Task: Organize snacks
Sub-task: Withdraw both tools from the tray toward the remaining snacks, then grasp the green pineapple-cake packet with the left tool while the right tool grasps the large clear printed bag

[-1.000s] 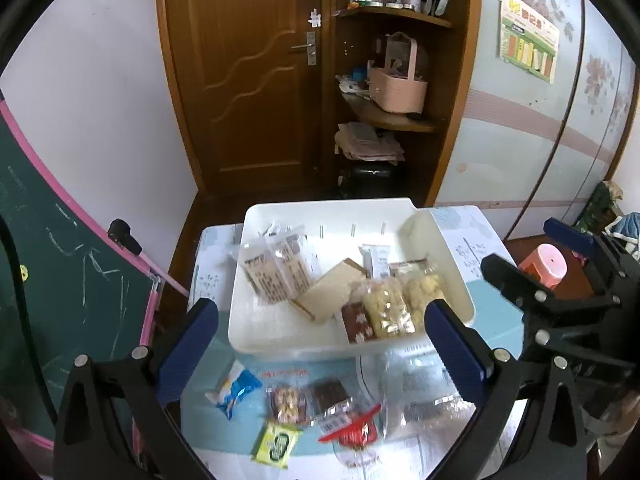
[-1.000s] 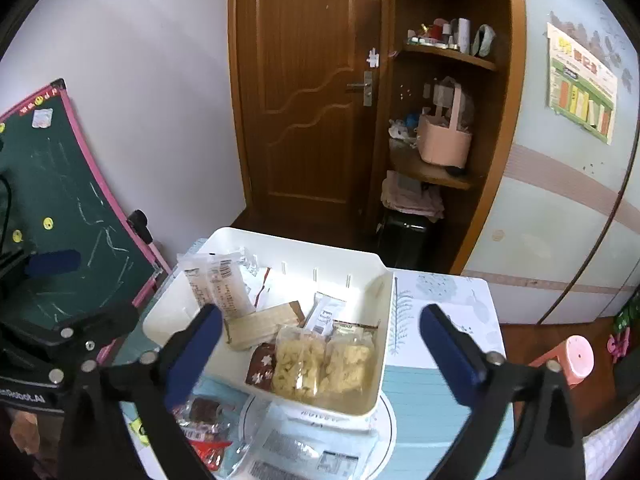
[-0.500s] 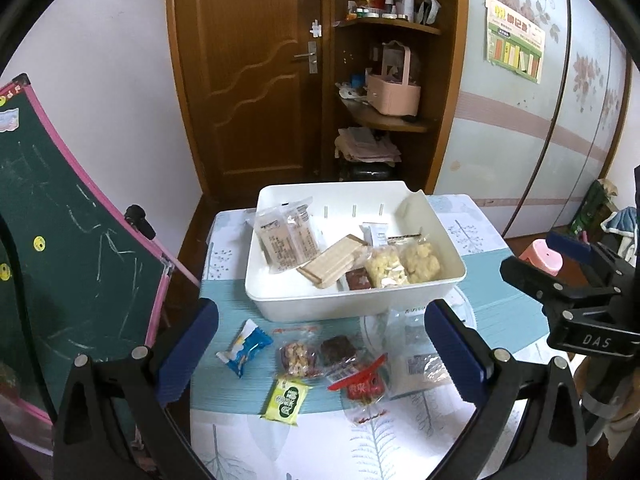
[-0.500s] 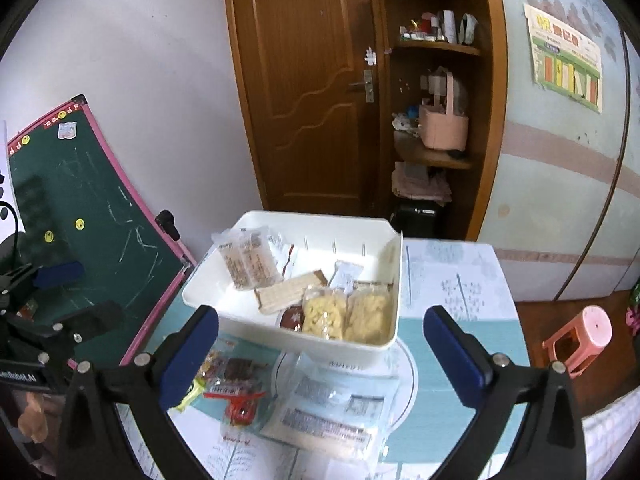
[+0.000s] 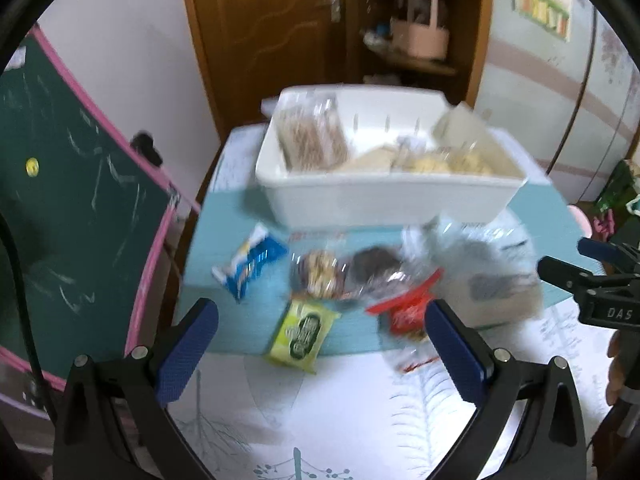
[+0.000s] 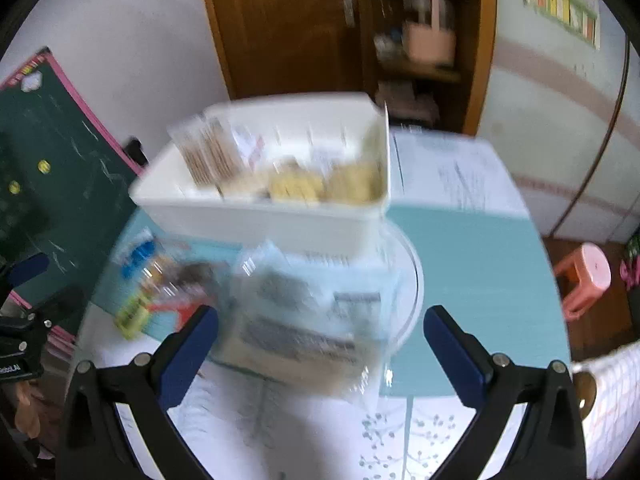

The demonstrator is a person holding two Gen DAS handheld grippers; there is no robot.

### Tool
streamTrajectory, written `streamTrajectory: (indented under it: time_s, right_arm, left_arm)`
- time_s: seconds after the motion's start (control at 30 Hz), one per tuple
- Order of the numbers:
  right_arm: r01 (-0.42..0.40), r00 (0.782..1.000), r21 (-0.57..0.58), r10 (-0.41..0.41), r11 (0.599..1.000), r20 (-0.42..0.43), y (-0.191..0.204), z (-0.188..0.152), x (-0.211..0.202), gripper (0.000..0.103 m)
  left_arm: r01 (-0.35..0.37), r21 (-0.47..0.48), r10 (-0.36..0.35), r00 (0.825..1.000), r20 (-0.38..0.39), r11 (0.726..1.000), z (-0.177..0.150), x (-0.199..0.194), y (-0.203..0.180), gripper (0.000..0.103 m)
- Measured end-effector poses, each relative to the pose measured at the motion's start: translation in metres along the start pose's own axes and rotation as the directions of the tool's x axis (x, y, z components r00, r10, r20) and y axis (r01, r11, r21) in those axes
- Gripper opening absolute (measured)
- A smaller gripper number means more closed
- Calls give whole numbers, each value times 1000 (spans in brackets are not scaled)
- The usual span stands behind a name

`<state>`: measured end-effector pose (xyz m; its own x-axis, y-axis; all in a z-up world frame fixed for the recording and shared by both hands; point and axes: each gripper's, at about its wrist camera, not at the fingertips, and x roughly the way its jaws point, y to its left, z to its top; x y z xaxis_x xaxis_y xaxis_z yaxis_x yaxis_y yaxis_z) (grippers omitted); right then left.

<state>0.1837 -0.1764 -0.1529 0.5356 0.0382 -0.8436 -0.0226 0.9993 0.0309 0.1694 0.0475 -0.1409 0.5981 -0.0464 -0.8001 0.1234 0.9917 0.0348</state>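
Left gripper (image 5: pixel 320 344): jaws wide apart and holding nothing, poised above the near side of the table with the loose snacks lying between and beyond its blue pads (image 5: pixel 188 352).
Right gripper (image 6: pixel 320 344): jaws wide apart, nothing held, poised over the clear bag (image 6: pixel 304 316), whose near edge lies between its fingers.
Bin (image 5: pixel 384 200): a white plastic bin stands at the far side of the table, already holding several packets; a clear pack of brown biscuits (image 5: pixel 312 136) leans upright at its left end and pale yellow snacks (image 5: pixel 448 164) fill its right half.
Table (image 5: pixel 328 412): covered in a white leaf-print cloth with a teal band (image 6: pixel 472 276) across the middle.
Loose snacks: a cluster lies on the teal band just in front of the bin, outside it.
Blue packet (image 5: pixel 250 262): leftmost of the cluster, tilted.
Green packet (image 5: pixel 304 332): nearest the left gripper, at the edge of the teal band.
Round snacks (image 5: pixel 344 272): two clear-wrapped pieces, one light and one dark, side by side in the middle.
Red packet (image 5: pixel 408 308): just right of the green one, beside the left gripper's right finger.
Clear bag: large, flat, printed, lying right of the cluster and touching the bin's front wall.
Sharpness: both views are blurred, so labels are unreadable.
Surroundings: a chalkboard (image 5: pixel 68 184) leans at the left, a wooden door (image 5: pixel 264 28) stands behind, and a pink stool (image 6: pixel 584 276) sits on the floor at right.
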Motion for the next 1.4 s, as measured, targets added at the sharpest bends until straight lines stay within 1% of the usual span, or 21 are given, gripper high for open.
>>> streamTrajectory:
  time_s: [0.03,0.13,0.3,0.43,0.6,0.7,0.83,0.9,1.07,1.1,1.13,1.17,1.2,1.23,1.3,1.33,1.37,1.4]
  right_arm:
    - [4,1000,7,-4,1000,-29,-3,-5,10,103]
    - [16,997,24,-14,1000,-76,-10,-15,28,103]
    - [-9,993,69,17,998,-118,-17,-25,49,103]
    - [-11,990,55,19,998,-141,-14,-28,61,103]
    - [-74,987,79,85,994,-140,-11,-30,68,103]
    - [-77,988,71,86,994,-129,-11,-32,67,103]
    - [-81,987,59,88,995,-135,-11,-32,67,103]
    - [-81,987,55,88,995,-137,-10,-32,67,103]
    - [-80,986,55,87,995,-142,-10,-30,69,102]
    - [-83,986,56,91,995,-141,-10,-30,68,101]
    - [-94,986,55,100,994,-135,-9,-29,67,94]
    - [-121,984,53,127,991,-129,-7,-29,65,80]
    - [-152,979,60,159,987,-127,-7,-29,63,70]
    - [-168,976,75,176,983,-126,-6,-29,61,60]
    - [-147,981,76,155,986,-115,-5,-29,58,53]
    - [-155,980,88,164,984,-111,-6,-29,57,46]
    - [-163,979,105,174,981,-110,-7,-29,55,42]
    - [-165,978,117,178,979,-108,-8,-29,53,41]
  left_arm:
    - [-10,-2,10,1000,-15,1000,-4,9,1,103]
    - [-34,-18,33,998,-55,999,-12,31,7,103]
    - [-52,-55,46,994,-104,997,-17,57,17,103]
    - [-55,-81,44,990,-135,995,-18,72,23,103]
    - [-54,-96,37,984,-173,994,-20,88,27,103]
    - [-48,-92,28,978,-208,995,-20,98,26,103]
    - [-64,-84,42,970,-241,994,-20,108,26,103]
    - [-59,-87,34,964,-262,994,-22,112,24,103]
    - [-29,-122,-6,961,-278,992,-23,114,30,102]
    - [-25,-121,-10,960,-278,992,-23,115,30,101]
    - [-22,-115,-11,960,-279,993,-23,115,30,100]
    - [-17,-108,-14,961,-278,994,-23,114,29,97]
    - [-13,-102,-16,961,-276,995,-23,113,28,95]
    - [-4,-94,-22,962,-272,996,-23,110,25,89]
    - [14,-70,-32,966,-257,997,-23,105,19,73]
    - [19,-61,-34,968,-249,998,-22,102,16,53]
    - [24,-55,-37,969,-245,998,-21,99,13,36]
    - [24,-50,-35,968,-248,998,-20,98,11,36]
